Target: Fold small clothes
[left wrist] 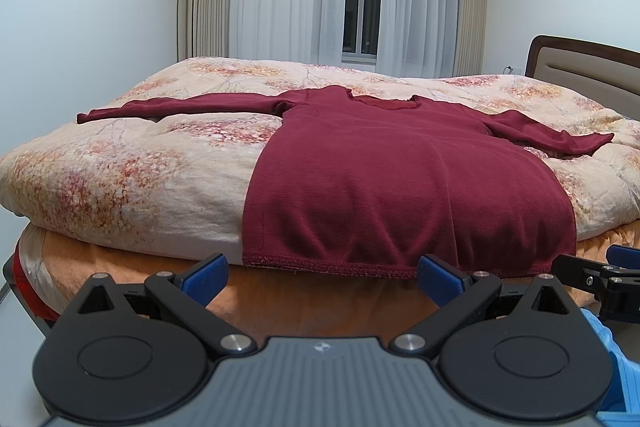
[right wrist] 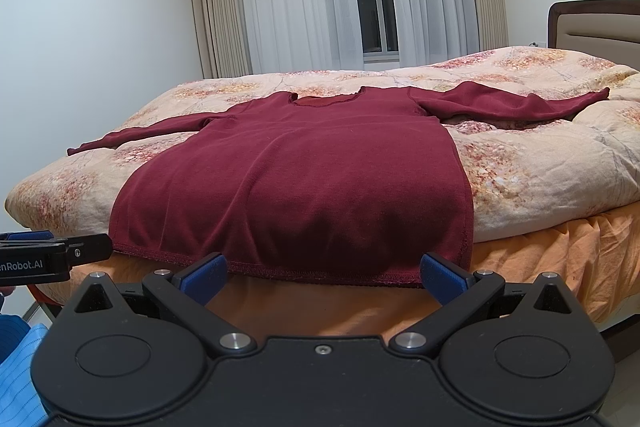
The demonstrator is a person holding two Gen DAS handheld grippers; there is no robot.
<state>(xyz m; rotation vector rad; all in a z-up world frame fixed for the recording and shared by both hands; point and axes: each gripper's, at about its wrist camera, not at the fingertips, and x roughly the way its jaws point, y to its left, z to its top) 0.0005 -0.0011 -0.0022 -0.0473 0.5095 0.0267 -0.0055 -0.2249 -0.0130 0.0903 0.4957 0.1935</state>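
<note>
Maroon top (left wrist: 400, 167) flat on quilt (left wrist: 140, 163), sleeves spread, hem draped over quilt's near edge. Left gripper (left wrist: 322, 277) and right gripper (right wrist: 322, 277) near hem, jaws wide apart, empty; best pinch hem corners squarely, then lift evenly toward collar
</note>
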